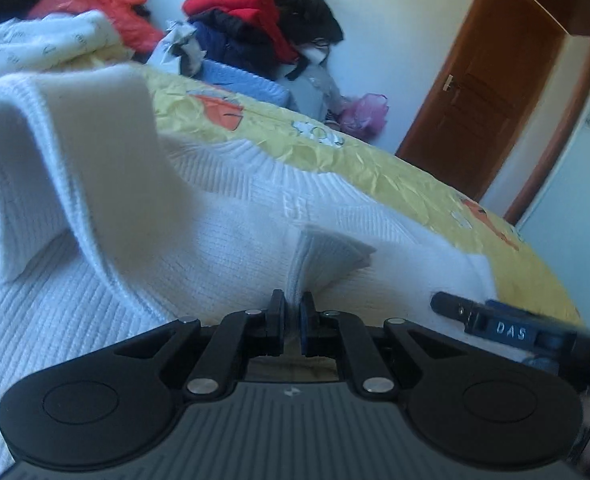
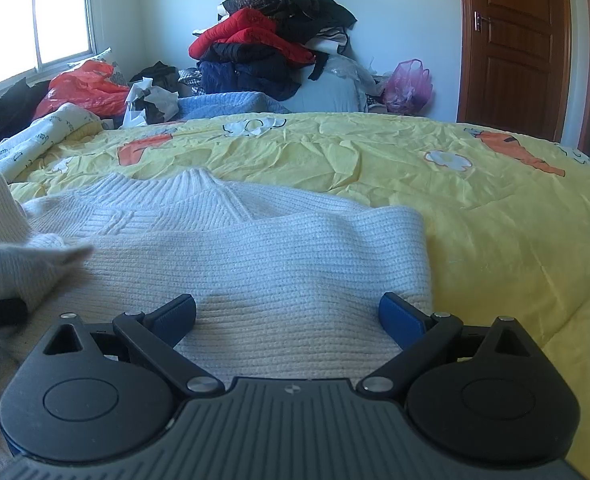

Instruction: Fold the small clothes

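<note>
White knit sweater (image 2: 255, 248): spread flat on the yellow bedspread (image 2: 495, 208), one sleeve looped up at the left.
Left gripper (image 1: 293, 312): clenched on a pinched ribbed cuff (image 1: 327, 256) of the sweater, lifting it just above the body.
Right gripper (image 2: 287, 316): released, blue pads (image 2: 399, 320) spread wide, low over the sweater's near part, fabric lying between them, right edge beside the right pad.

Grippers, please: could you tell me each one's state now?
Left gripper: shut on the white sweater's sleeve cuff.
Right gripper: open, holding nothing.
</note>
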`<move>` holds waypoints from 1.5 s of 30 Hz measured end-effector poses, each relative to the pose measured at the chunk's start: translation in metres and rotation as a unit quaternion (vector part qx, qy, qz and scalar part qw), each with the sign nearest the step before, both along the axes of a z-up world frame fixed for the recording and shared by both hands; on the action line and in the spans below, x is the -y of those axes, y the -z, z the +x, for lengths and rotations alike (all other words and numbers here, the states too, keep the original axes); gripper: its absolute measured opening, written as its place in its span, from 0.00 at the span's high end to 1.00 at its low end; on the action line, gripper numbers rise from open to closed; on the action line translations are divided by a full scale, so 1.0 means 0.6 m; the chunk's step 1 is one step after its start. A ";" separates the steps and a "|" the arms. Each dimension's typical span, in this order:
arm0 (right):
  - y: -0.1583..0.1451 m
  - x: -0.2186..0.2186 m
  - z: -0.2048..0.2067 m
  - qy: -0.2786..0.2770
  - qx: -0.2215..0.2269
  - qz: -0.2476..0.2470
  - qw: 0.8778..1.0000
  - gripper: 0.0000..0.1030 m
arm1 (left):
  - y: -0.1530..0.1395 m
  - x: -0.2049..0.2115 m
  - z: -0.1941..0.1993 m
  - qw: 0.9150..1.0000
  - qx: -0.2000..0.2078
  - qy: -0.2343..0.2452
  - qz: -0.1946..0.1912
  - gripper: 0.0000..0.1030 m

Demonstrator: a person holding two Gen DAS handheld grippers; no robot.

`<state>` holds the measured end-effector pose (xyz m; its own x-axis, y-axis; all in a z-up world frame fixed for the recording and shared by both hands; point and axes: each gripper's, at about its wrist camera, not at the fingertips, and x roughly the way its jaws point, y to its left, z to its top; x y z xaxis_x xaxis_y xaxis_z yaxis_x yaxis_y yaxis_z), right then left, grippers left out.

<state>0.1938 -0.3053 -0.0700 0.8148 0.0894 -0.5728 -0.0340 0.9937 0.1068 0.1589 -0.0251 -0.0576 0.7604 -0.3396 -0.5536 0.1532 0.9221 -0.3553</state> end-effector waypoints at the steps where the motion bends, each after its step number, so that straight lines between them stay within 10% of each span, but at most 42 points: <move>1: 0.000 0.000 0.000 0.000 0.000 -0.001 1.000 0.05 | -0.002 -0.002 -0.001 1.000 -0.001 0.006 -0.001 0.91; 6: 0.000 0.000 0.001 0.000 -0.001 -0.003 1.000 0.05 | -0.033 -0.024 -0.035 0.999 0.007 0.038 -0.020 0.66; 8: 0.000 -0.001 0.001 0.000 -0.002 -0.005 1.000 0.05 | -0.041 -0.036 -0.077 0.999 0.042 0.032 0.003 0.26; 9: 0.000 -0.002 0.001 0.000 -0.002 -0.007 1.000 0.05 | -0.046 -0.039 -0.097 0.998 0.060 0.026 0.017 0.22; 18: -0.016 -0.017 0.006 0.002 -0.012 -0.029 0.999 0.14 | 0.001 -0.122 -0.155 0.999 0.020 -0.027 0.034 0.22; 23: -0.072 -0.041 0.011 -0.058 -0.054 0.158 0.984 0.14 | 0.010 -0.132 -0.150 0.999 0.022 -0.034 0.005 0.10; 30: -0.050 -0.096 0.067 -0.084 -0.157 0.214 0.961 0.28 | 0.010 -0.128 -0.149 1.000 0.024 -0.020 0.000 0.04; 36: -0.052 -0.112 0.070 -0.089 -0.162 0.224 0.957 0.61 | 0.010 -0.131 -0.149 0.999 0.025 -0.017 -0.014 0.02; 41: -0.043 -0.129 0.071 -0.099 -0.173 0.220 0.955 0.62 | 0.009 -0.130 -0.150 0.999 0.025 -0.017 -0.013 0.01; 43: -0.043 -0.131 0.071 -0.098 -0.166 0.221 0.956 0.86 | 0.009 -0.130 -0.150 0.999 0.025 -0.017 -0.012 0.01; 45: -0.044 -0.125 0.070 -0.102 -0.161 0.245 0.951 0.86 | 0.009 -0.129 -0.150 0.999 0.025 -0.017 -0.011 0.01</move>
